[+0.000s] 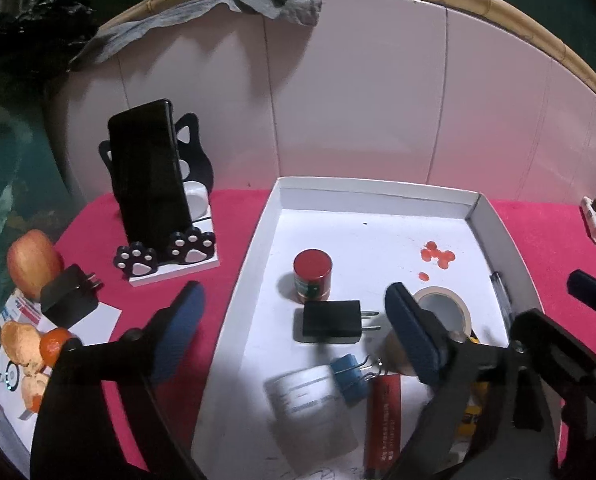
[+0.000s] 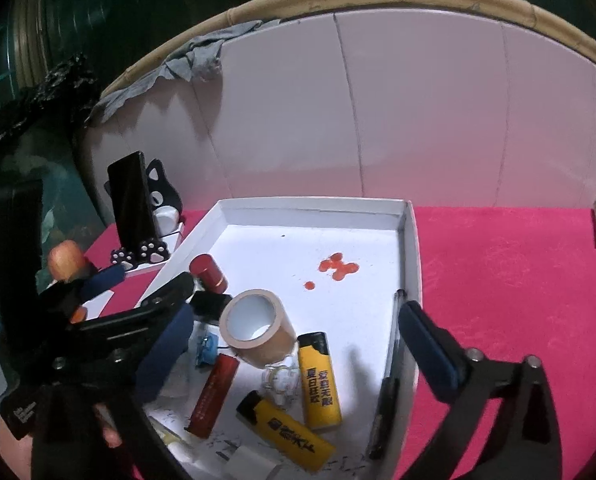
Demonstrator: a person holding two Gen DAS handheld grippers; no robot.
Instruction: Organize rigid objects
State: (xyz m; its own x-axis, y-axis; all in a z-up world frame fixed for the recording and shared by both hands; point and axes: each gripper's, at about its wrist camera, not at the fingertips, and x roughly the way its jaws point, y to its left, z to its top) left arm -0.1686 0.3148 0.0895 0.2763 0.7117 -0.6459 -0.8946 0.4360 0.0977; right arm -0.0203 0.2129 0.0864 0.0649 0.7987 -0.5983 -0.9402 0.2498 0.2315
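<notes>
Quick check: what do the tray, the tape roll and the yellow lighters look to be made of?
Tray: likely matte white cardboard, thin folded walls. Tape roll: tan tape, probably paper, on a pale card-like core. Yellow lighters: glossy plastic with printed lettering, black caps.

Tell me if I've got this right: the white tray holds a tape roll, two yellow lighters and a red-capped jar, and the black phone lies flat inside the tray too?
Not quite. The black phone is not in the white tray; it stands propped on a cat-shaped stand on the pink cloth beside it, as the left wrist view shows. The tape roll, the two yellow lighters and the red-capped jar are in the tray.
</notes>
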